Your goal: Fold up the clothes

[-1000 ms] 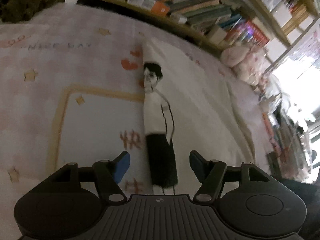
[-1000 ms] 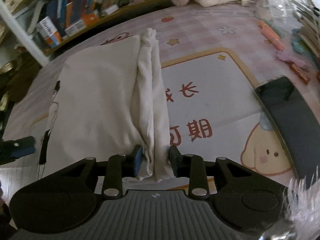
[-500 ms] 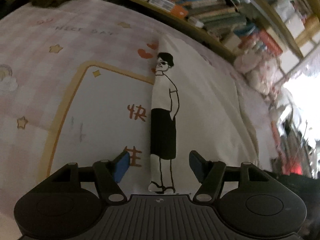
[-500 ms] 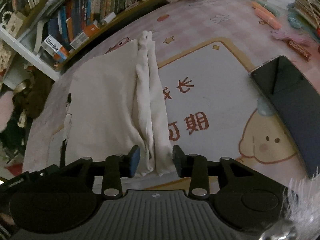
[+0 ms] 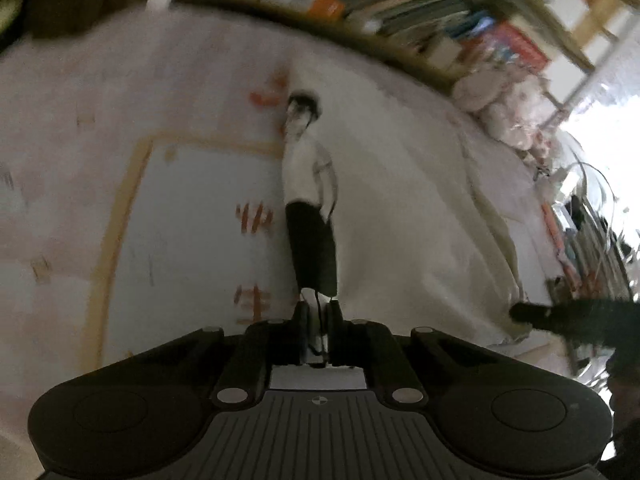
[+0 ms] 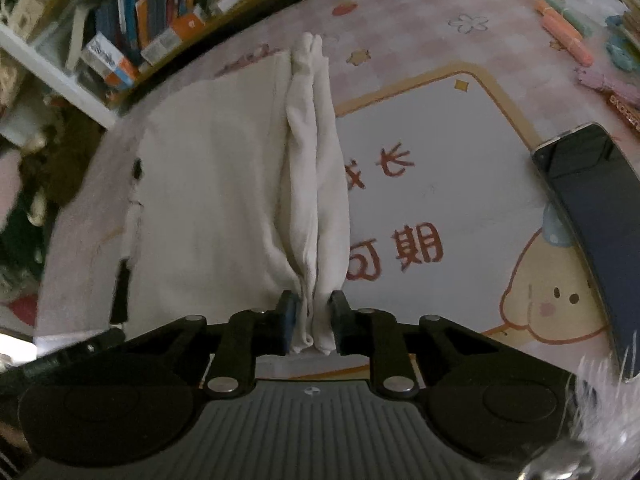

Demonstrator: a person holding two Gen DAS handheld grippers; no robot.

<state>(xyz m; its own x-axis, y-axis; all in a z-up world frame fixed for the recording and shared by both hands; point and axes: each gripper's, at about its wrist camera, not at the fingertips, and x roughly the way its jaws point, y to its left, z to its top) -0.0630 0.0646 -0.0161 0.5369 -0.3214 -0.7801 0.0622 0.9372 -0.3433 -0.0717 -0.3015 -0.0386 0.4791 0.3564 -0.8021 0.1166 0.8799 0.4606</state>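
A white T-shirt (image 5: 400, 216) with a printed figure in black shorts (image 5: 310, 208) lies folded lengthwise on a pink patterned mat (image 5: 180, 240). My left gripper (image 5: 318, 312) is shut on the shirt's near edge, at the printed figure's feet. In the right wrist view the same shirt (image 6: 216, 200) shows its plain side, with a bunched ridge of cloth (image 6: 310, 184) along its right edge. My right gripper (image 6: 311, 312) is shut on the near end of that ridge. The right gripper's dark tip (image 5: 532, 314) shows at the shirt's far corner in the left view.
A dark phone (image 6: 592, 216) lies on the mat at the right. Pens and small items (image 6: 568, 36) are scattered at the far right. Bookshelves (image 6: 152, 20) run along the back edge, with plush toys (image 5: 508, 112) beside them.
Both grippers closed: the left one went from wide open to shut on the shirt's edge, and the right one tightened on the bunched ridge. The left view is blurred by motion.
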